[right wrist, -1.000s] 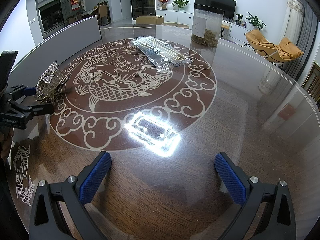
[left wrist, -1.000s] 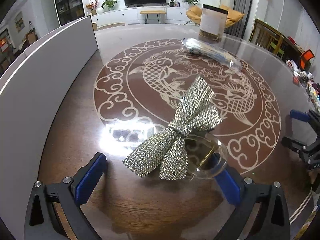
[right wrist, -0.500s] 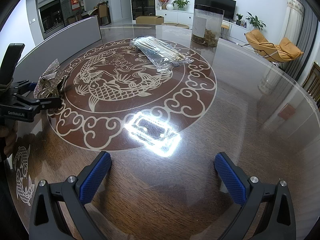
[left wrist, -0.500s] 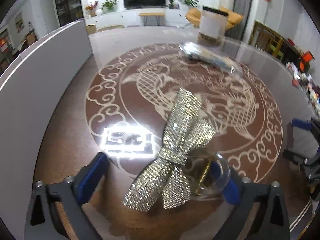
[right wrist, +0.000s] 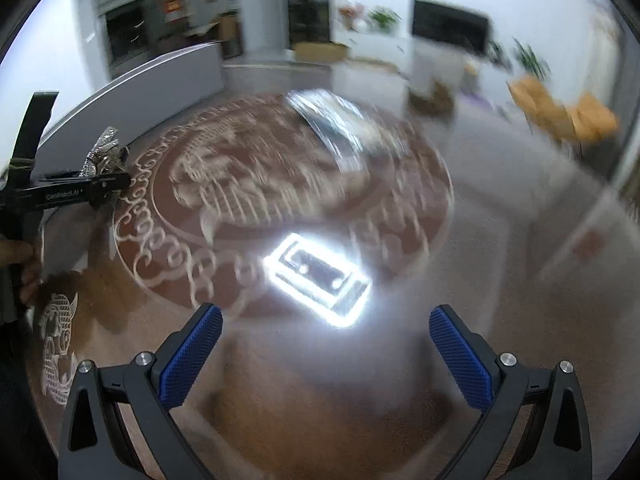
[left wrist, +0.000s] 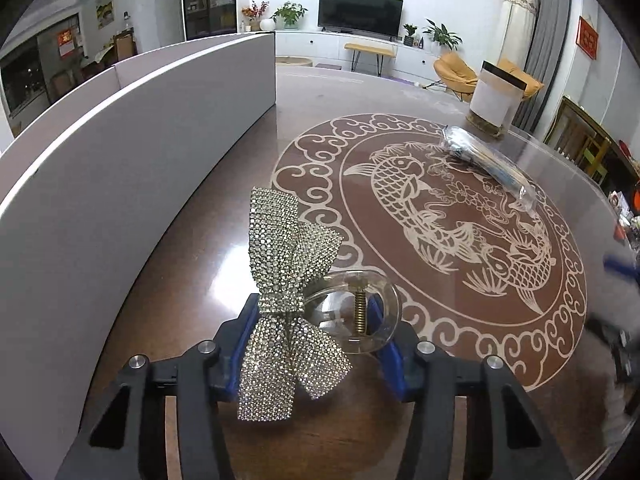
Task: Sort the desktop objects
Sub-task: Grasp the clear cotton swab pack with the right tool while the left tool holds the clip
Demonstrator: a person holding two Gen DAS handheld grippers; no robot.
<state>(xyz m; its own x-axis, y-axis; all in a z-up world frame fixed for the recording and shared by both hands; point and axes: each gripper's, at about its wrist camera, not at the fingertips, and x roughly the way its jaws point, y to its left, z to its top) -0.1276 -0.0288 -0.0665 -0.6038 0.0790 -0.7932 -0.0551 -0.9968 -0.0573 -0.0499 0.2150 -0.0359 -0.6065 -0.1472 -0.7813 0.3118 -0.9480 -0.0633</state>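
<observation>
The hair clip [left wrist: 304, 300] — a clear plastic claw with a brass spring and a glittering silver bow — sits low in the middle of the left wrist frame, between the blue pads [left wrist: 386, 344] of the left gripper [left wrist: 316, 340]. Its jaws have just been closing and now press on the clip from both sides. Behind it lies the brown table [left wrist: 460, 220] with a pale fish pattern, and a grey board [left wrist: 120, 168] stands at the left. A plastic bag [left wrist: 488, 164] lies at the upper right, near a jar [left wrist: 496, 100]. In the blurred right wrist frame the right gripper [right wrist: 326, 344] is wide open — nothing is between its fingers.
</observation>
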